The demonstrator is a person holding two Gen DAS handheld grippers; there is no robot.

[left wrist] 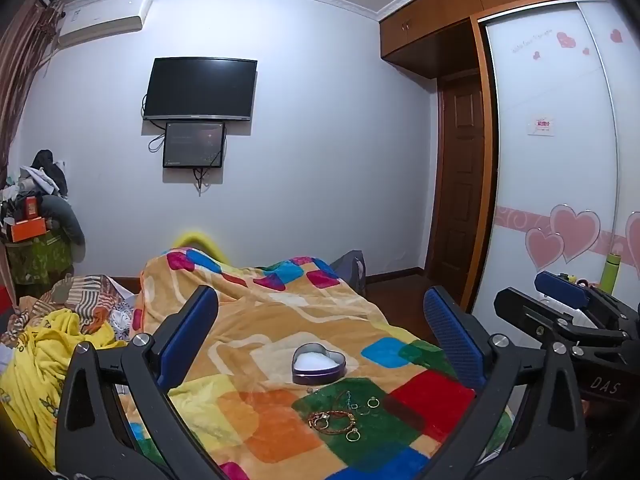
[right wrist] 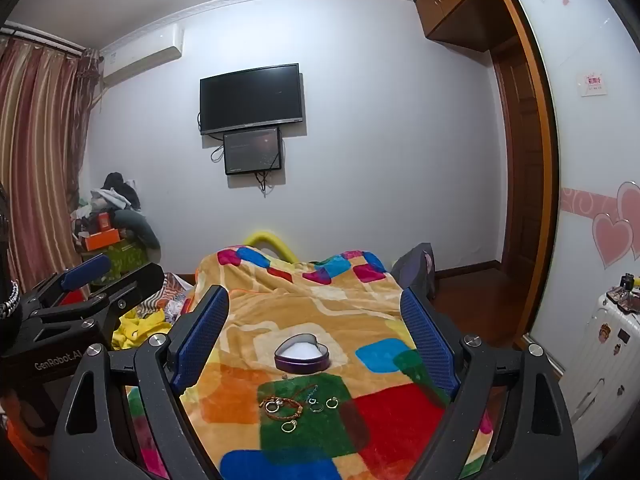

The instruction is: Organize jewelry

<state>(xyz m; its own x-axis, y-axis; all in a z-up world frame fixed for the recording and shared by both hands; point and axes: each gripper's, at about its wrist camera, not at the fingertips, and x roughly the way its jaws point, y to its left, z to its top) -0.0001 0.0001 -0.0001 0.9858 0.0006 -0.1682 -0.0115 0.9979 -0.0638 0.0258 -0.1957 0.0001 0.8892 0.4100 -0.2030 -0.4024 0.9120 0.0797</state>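
A heart-shaped purple tin (left wrist: 319, 363) with a white lining lies open on the colourful blanket; it also shows in the right wrist view (right wrist: 302, 353). Just in front of it, on a green patch, lie a reddish-gold bracelet (left wrist: 332, 421) (right wrist: 282, 405), several rings (left wrist: 373, 402) (right wrist: 332, 402) and a thin chain (left wrist: 347, 397) (right wrist: 308, 392). My left gripper (left wrist: 320, 344) is open and empty, held above and short of the jewelry. My right gripper (right wrist: 316, 340) is open and empty, likewise above it. Each gripper shows at the edge of the other's view.
The blanket (left wrist: 260, 320) covers a bed with a raised hump at the far end. Yellow cloth and crumpled clothes (left wrist: 60, 332) lie to the left. A wardrobe (left wrist: 560, 160) stands to the right, and a white suitcase (right wrist: 600, 360) is at the right edge.
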